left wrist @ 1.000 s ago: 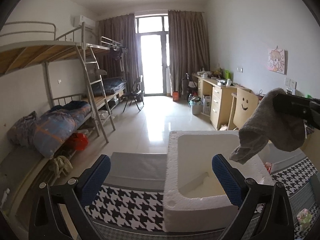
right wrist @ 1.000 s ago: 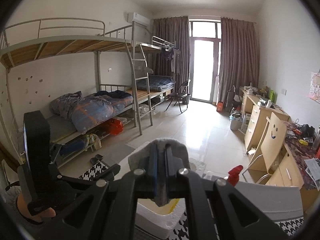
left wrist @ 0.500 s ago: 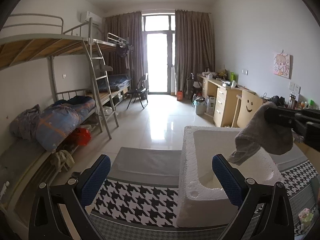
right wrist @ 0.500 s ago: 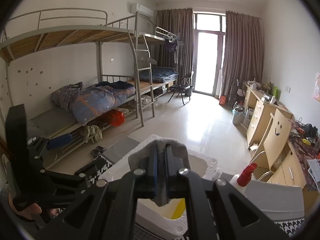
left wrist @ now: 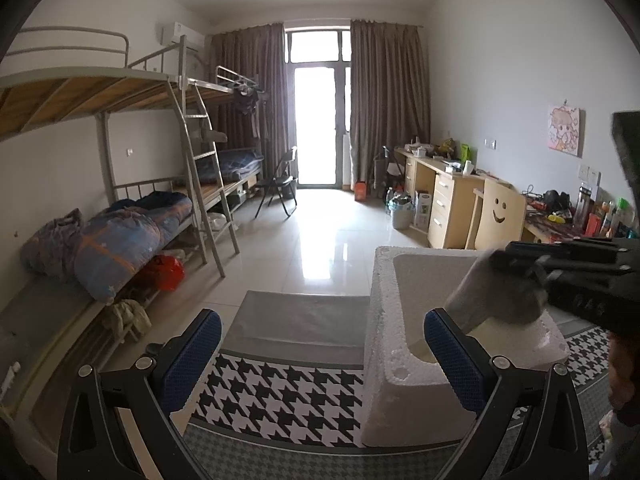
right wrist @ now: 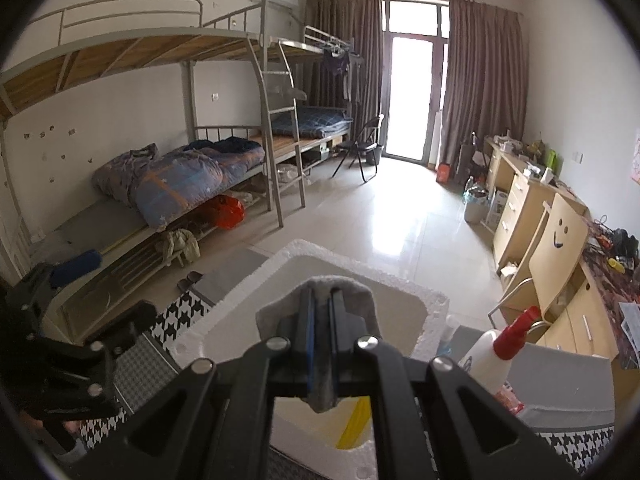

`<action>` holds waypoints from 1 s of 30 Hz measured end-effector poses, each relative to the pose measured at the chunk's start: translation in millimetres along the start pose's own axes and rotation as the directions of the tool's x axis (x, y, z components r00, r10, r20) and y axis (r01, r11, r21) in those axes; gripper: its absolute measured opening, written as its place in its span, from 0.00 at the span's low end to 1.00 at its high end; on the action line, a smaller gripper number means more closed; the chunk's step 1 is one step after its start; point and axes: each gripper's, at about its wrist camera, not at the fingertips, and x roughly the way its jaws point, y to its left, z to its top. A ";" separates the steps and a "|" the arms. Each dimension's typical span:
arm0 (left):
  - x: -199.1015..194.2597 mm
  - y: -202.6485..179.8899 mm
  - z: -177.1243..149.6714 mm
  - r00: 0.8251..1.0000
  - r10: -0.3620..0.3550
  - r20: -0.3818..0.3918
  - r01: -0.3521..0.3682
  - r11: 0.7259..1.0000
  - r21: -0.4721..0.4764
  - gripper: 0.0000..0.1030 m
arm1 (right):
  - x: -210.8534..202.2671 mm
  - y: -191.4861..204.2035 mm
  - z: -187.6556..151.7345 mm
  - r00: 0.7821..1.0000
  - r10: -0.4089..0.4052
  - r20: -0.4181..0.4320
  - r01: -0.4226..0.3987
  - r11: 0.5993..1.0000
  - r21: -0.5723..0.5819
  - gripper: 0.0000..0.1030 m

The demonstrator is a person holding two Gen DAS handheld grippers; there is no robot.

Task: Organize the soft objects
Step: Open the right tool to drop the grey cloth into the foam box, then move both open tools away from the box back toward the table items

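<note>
My right gripper (right wrist: 322,320) is shut on a grey soft cloth (right wrist: 272,314), which drapes over its fingertips. It hangs over the opening of a white foam box (right wrist: 432,312). In the left wrist view the cloth (left wrist: 484,300) dips into the foam box (left wrist: 384,340) from the right, held by the right gripper (left wrist: 516,264). My left gripper (left wrist: 320,344) is open and empty, its blue pads (left wrist: 196,344) spread over the houndstooth table cloth (left wrist: 280,396), left of the box.
A white spray bottle with a red nozzle (right wrist: 496,352) stands right of the box. A yellow item (right wrist: 352,420) lies inside the box. A grey mat (left wrist: 300,320) lies beyond the table cloth. Bunk beds (left wrist: 120,220) stand left, desks (left wrist: 448,196) right.
The right gripper has lowered the grey cloth from above the box down into its opening. The left gripper has drifted left, so the box sits further right in its view.
</note>
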 end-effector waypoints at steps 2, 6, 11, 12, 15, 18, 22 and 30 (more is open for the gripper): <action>-0.4 -0.3 -0.9 1.000 -0.002 0.001 0.002 1.000 0.001 0.99 | 6.6 -0.4 -2.3 1.000 -0.010 -0.028 0.010 1.000 -0.006 0.50; -0.4 0.0 -0.7 1.000 -0.006 -0.003 0.006 1.000 0.001 0.99 | 9.8 -0.3 -7.2 0.999 -0.027 -0.036 0.027 1.000 -0.012 0.74; -1.2 -1.9 0.4 1.000 -0.014 -0.003 0.014 1.000 0.002 0.99 | -1.9 1.7 -7.8 1.000 -0.017 -0.011 0.016 1.000 -0.026 0.74; -1.9 -3.1 0.9 1.000 -0.018 -0.003 0.018 1.000 0.003 0.99 | -5.7 2.4 -7.7 1.000 -0.014 -0.007 0.014 0.999 -0.033 0.74; -4.6 -6.6 2.1 1.000 -0.022 0.003 0.022 1.000 0.009 0.99 | -13.6 2.4 -7.7 1.000 -0.011 0.005 0.011 0.999 -0.038 0.74; -9.4 -11.1 3.1 0.999 -0.030 0.012 0.030 0.999 0.011 0.99 | -21.7 -0.1 -7.2 1.000 -0.013 0.017 0.013 0.999 -0.034 0.74; -15.0 -17.7 3.0 0.999 -0.042 0.015 0.042 0.999 0.020 0.99 | -34.5 -3.2 -7.1 0.999 -0.020 0.037 0.020 1.000 -0.024 0.77; -31.8 -28.2 5.8 0.997 -0.061 0.039 0.060 0.998 0.037 0.99 | -61.1 -2.5 -14.3 0.996 -0.029 0.083 0.029 1.000 -0.002 0.86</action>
